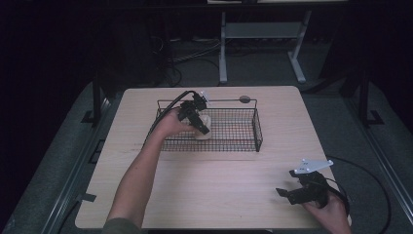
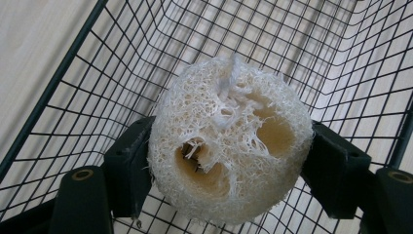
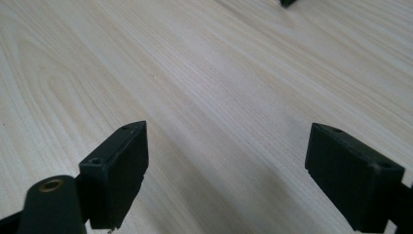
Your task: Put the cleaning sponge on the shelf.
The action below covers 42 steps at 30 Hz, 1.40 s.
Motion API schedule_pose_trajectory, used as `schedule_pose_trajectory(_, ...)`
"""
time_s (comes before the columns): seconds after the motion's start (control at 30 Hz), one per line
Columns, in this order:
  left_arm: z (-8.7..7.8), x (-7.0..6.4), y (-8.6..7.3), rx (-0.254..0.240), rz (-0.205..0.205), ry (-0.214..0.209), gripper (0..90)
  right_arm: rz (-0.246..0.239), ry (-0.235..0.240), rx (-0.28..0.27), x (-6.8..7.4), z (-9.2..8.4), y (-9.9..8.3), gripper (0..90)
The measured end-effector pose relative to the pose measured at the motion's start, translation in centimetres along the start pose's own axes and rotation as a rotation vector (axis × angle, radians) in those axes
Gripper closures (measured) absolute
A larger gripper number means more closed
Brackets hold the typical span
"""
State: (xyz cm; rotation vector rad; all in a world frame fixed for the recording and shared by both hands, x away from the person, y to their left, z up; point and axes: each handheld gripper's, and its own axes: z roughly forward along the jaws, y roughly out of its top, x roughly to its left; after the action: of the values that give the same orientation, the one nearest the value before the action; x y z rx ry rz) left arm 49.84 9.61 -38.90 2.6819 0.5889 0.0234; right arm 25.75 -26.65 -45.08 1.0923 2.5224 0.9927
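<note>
While the person's left forearm reached forward across the pale wooden table (image 1: 219,175), the left gripper (image 1: 199,123) sat inside a black wire basket (image 1: 243,141) near the table's far side, at the basket's left end. Between its two black jaws was a round slice of loofah sponge (image 2: 229,141), cream-coloured, fibrous and webbed, with two large hollow chambers facing the camera. In the left gripper view, the jaws pressed against the loofah's left and right sides, clamped on it, and the sponge bulged above and below them. Behind and under the loofah lay the basket's wire mesh floor and walls, with the light wood of the table showing through the grid; whether the sponge touched the mesh floor could not be told. From the high view, the loofah appeared as a pale lump just beneath the gripper, close to the basket's near wall.

At the table's near right corner, the person's right hand (image 1: 328,207) held the right gripper (image 1: 292,192), well apart from the basket, with a grey three-cornered plate (image 1: 311,167) on top and a black cable (image 1: 375,180) looping off the table edge. In the right gripper view its jaws stood wide apart with only bare wood grain between them, nothing gripped. Beyond the jaws, at the top edge of that view, a small dark corner of something was visible, too little to identify.

A small dark round disc (image 1: 245,99) lay on the table just beyond the basket's far rim.
</note>
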Motion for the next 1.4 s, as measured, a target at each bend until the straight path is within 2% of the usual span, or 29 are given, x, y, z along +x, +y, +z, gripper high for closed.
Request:
schedule_pose_trajectory(0.83, 0.65, 0.20, -0.07, 0.030, -0.004, -0.005, 26.6, -0.007, -0.002, -0.004, 0.09, -0.08, 0.02, 15.5)
schedule_pose_trajectory(1.4, 0.57, 0.29, -0.17, 0.029, -0.011, -0.011, 25.8, -0.005, -0.002, -0.003, 0.11, -0.02, 0.06, 15.5)
